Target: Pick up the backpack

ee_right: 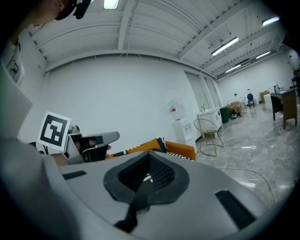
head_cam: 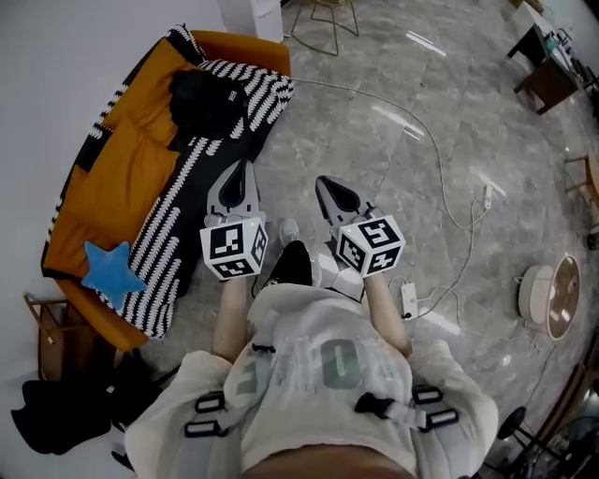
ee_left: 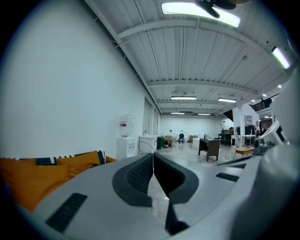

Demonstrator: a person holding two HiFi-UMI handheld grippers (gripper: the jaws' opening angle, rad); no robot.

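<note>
The black backpack [head_cam: 206, 98] lies on the far end of an orange sofa [head_cam: 112, 178], on a black-and-white striped blanket [head_cam: 187, 178]. I stand on the floor beside the sofa. My left gripper [head_cam: 245, 170] is shut and empty, its tip short of the backpack over the blanket's edge. To its right, my right gripper [head_cam: 327, 183] is also shut and empty above the floor. In the left gripper view the shut jaws [ee_left: 152, 158] point level past the sofa [ee_left: 37, 173]. The right gripper view shows its shut jaws [ee_right: 149, 161] and the left gripper [ee_right: 89, 140]; the backpack is hidden there.
A blue star cushion [head_cam: 108, 267] lies on the sofa's near end. A white cable [head_cam: 440, 178] and a power strip [head_cam: 409, 299] are on the floor at right. A wire chair [head_cam: 328, 19] and a water dispenser [ee_right: 178, 119] stand beyond the sofa. Dark bags [head_cam: 56, 412] sit by a wooden side table [head_cam: 47, 327].
</note>
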